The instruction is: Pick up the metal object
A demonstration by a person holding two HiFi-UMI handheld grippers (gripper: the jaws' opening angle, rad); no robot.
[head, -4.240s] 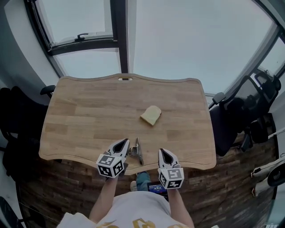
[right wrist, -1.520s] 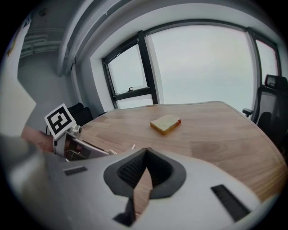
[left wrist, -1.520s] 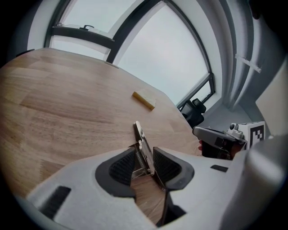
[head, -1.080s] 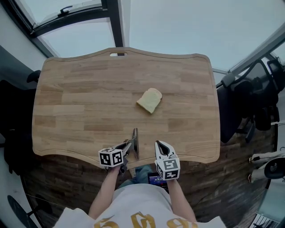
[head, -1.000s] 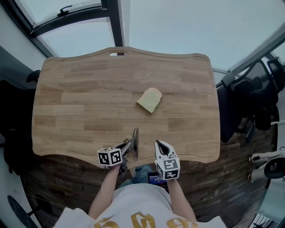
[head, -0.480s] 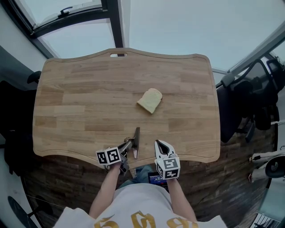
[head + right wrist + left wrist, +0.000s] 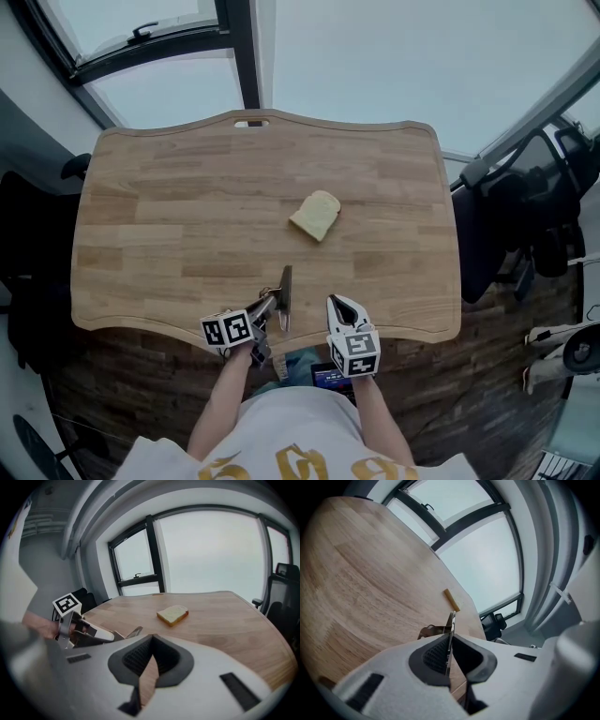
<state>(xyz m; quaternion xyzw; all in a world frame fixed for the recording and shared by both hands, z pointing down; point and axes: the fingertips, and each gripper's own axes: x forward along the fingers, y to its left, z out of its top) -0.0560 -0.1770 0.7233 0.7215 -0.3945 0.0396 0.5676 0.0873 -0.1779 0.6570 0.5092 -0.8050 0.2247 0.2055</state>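
Lower centre of head view: left gripper [image 7: 266, 306], fingers just closing, clamped on metal object [image 7: 285, 294] at near table [image 7: 178, 206] edge. Right gripper [image 7: 336, 305] just beside it, fingers together, empty.

No word, number or brand can be read in any view. The marker cube [image 7: 228, 328] of the left gripper [image 7: 269, 303] and the marker cube [image 7: 357, 353] of the right gripper [image 7: 336, 302], both at the near edge of the table [image 7: 187, 216], bear black-and-white square code patterns, not letters. Below that edge, a gold print [image 7: 281, 466] on the person's white shirt [image 7: 169, 464] is cut off by the frame and illegible.
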